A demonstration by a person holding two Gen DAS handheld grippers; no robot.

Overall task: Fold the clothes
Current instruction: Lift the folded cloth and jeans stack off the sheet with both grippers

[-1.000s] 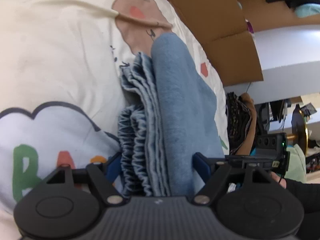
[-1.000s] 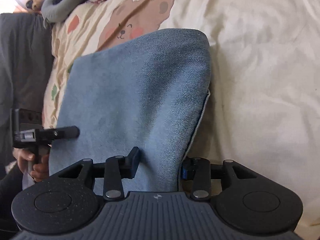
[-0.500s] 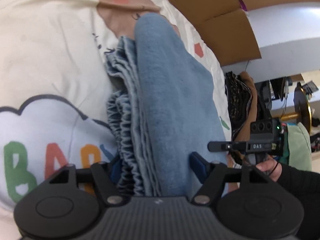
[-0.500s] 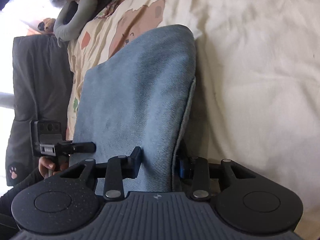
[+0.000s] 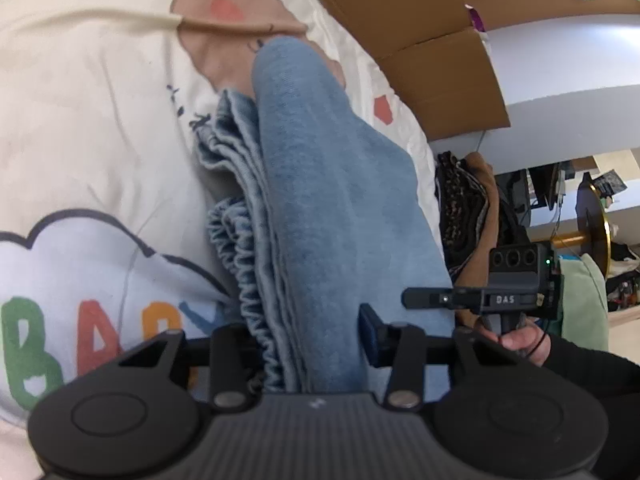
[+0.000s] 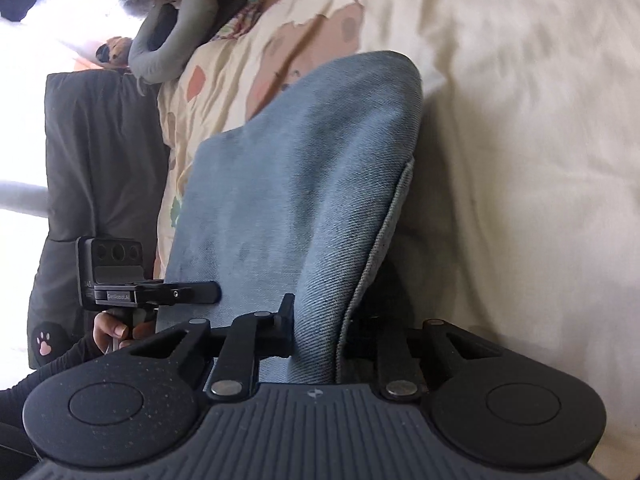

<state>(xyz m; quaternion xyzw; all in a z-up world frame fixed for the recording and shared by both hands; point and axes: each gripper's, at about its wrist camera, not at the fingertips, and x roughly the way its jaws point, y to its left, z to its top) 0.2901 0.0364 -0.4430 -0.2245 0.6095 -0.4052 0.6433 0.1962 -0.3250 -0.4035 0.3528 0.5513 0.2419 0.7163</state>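
Both grippers have narrowed since a second ago, when each sat much wider around the folded edge; hands barely shifted, garment in the same spot. Bed fills most of both views, covered by a cream printed sheet with bear patches and a white cloud with coloured letters at lower left in the left wrist view. Blue denim garment lies folded in layers on the bed, elastic gathered waistband showing along its left side in the left view, smooth top fold running away from the camera; in the right view it reads as a broad blue panel with a pale hem on its right side. Left gripper is closing on the near end of the stack, layers between its jaws, right pad pressed into the cloth, left pad hidden by the waistband. Right gripper is closing on the other near edge, clamped on a narrow ridge of denim, left pad against it, right pad mostly hidden in shadow. Cardboard boxes beyond the bed at upper right, dark cushion at left in the right view. Each view catches the opposite gripper held in a hand with a black sleeve
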